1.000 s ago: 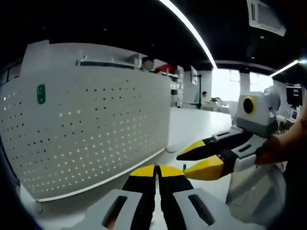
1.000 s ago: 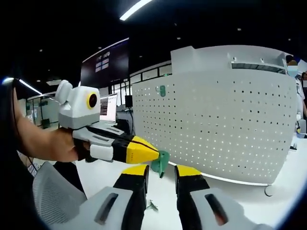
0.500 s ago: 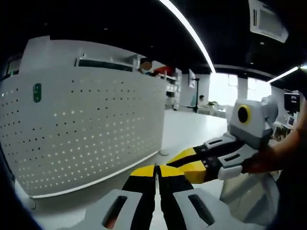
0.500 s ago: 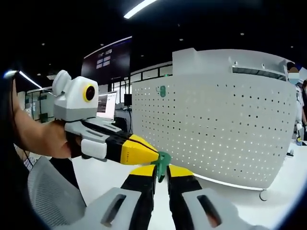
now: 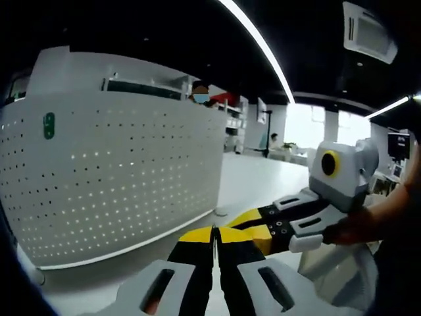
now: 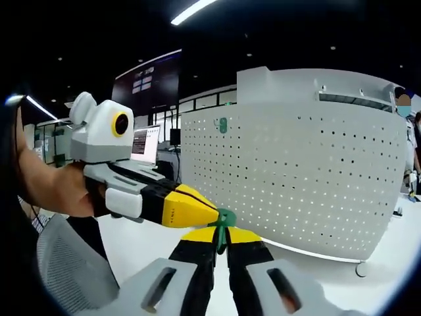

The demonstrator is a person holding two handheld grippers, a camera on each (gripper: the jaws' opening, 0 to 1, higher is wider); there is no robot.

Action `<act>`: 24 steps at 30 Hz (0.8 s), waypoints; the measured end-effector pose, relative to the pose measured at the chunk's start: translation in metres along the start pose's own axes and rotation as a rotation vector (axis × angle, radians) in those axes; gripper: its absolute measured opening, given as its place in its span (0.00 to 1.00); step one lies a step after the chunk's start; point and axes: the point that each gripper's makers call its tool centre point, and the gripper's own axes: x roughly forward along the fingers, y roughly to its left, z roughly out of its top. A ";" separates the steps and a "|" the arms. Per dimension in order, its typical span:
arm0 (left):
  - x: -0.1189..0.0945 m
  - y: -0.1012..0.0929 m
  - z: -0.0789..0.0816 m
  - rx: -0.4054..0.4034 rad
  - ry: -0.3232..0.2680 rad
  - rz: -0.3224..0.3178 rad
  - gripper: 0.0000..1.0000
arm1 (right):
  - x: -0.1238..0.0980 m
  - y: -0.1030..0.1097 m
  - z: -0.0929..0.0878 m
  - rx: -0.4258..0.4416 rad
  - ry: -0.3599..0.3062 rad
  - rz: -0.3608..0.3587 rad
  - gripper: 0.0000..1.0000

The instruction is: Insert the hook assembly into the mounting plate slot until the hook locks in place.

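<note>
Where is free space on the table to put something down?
Bare white table stretches right of the pegboard, toward the far windows. It is crowded where the left gripper and right gripper meet around the green hook.

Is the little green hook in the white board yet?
Out. The green hook is pinched between both grippers' tips, apart from the pegboard.

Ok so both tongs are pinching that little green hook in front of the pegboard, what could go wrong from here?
1. The green hook is held only by the tips of the right tongs and left tongs; it could twist or drop as one lets go.
2. The white pegboard stands some way behind, so lining up with a slot is not yet begun. A green piece already sits there.
</note>
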 end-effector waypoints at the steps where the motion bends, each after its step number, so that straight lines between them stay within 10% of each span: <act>1: 0.000 0.000 0.000 0.000 0.000 0.000 0.01 | 0.000 0.000 0.000 0.000 0.000 0.000 0.04; 24: -0.006 -0.006 0.001 0.009 -0.020 -0.013 0.04 | -0.003 0.002 0.002 0.030 0.008 0.000 0.02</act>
